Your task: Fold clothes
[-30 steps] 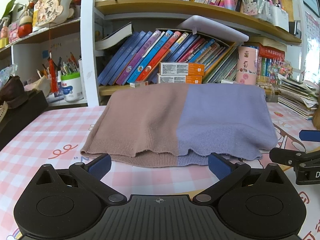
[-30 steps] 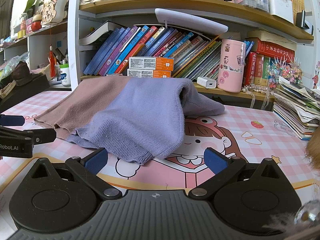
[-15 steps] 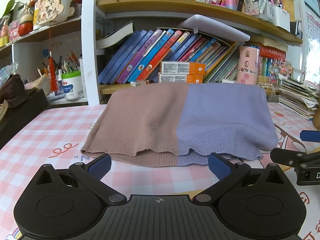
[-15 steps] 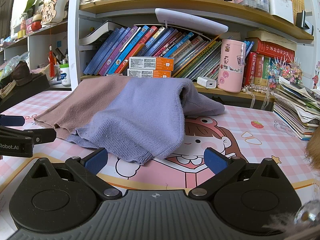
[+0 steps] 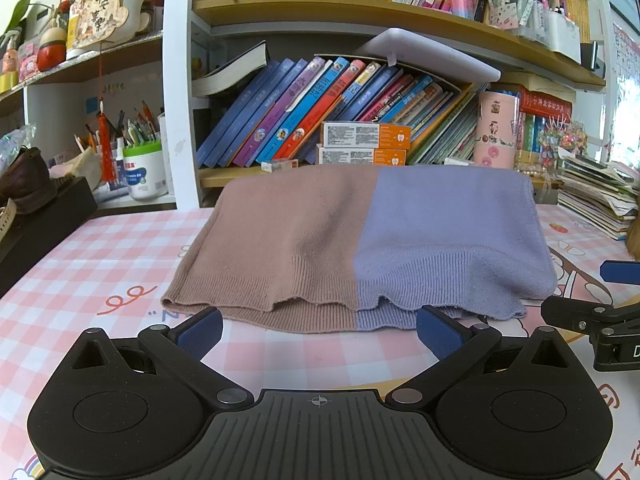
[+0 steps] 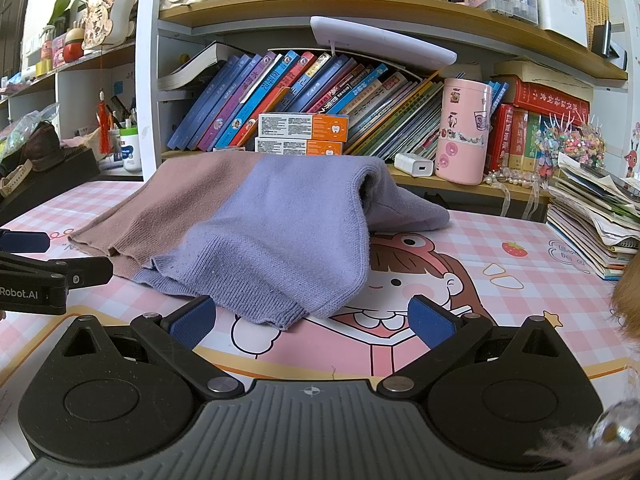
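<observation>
A knit sweater (image 5: pixel 360 240), half dusty pink and half lavender, lies folded in a thick bundle on the pink checked table mat (image 5: pixel 100 264). Its ribbed hem faces me. My left gripper (image 5: pixel 319 330) is open just short of that hem, holding nothing. In the right wrist view the same sweater (image 6: pixel 272 232) sits ahead and to the left, a lavender corner drooping toward my right gripper (image 6: pixel 312 316), which is open and empty. Each gripper shows at the edge of the other's view: the right gripper (image 5: pixel 600 312) and the left gripper (image 6: pixel 48 272).
Behind the sweater a shelf (image 5: pixel 360 12) holds leaning books (image 5: pixel 320 108), orange boxes (image 5: pixel 366 136) and a pink canister (image 6: pixel 464 132). A stack of magazines (image 6: pixel 592 216) rises at the right, a dark box with a shoe (image 5: pixel 28 184) at the left. A cartoon print (image 6: pixel 400 280) covers the mat.
</observation>
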`<state>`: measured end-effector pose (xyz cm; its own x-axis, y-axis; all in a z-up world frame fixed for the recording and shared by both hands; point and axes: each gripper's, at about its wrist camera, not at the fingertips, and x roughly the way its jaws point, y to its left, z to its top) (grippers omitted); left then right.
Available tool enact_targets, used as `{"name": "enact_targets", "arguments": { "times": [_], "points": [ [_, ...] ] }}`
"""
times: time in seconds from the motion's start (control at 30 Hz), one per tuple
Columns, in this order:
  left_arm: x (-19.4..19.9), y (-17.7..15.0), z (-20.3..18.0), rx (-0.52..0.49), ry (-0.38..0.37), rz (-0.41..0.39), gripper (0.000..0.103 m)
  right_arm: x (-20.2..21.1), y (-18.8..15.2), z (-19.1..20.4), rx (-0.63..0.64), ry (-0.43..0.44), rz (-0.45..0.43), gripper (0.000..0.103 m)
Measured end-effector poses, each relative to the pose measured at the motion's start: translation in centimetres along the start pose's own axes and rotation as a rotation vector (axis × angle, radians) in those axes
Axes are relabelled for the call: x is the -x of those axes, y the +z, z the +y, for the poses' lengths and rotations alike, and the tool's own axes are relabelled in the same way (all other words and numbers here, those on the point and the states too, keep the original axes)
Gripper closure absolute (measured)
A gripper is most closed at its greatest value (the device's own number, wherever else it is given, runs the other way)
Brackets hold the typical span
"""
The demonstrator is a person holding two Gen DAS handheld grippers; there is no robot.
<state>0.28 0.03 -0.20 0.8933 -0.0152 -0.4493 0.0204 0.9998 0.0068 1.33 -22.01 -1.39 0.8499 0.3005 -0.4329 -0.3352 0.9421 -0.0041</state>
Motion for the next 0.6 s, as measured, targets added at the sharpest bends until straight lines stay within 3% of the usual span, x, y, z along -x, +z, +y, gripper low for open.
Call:
{"name": "enact_targets", "arguments": {
  "times": [0.6],
  "points": [
    [-0.04,0.05,0.0,0.0,-0.005,0.005,0.0,-0.02,-0.01,-0.01,0.0,0.001,0.002,0.0]
  ]
}}
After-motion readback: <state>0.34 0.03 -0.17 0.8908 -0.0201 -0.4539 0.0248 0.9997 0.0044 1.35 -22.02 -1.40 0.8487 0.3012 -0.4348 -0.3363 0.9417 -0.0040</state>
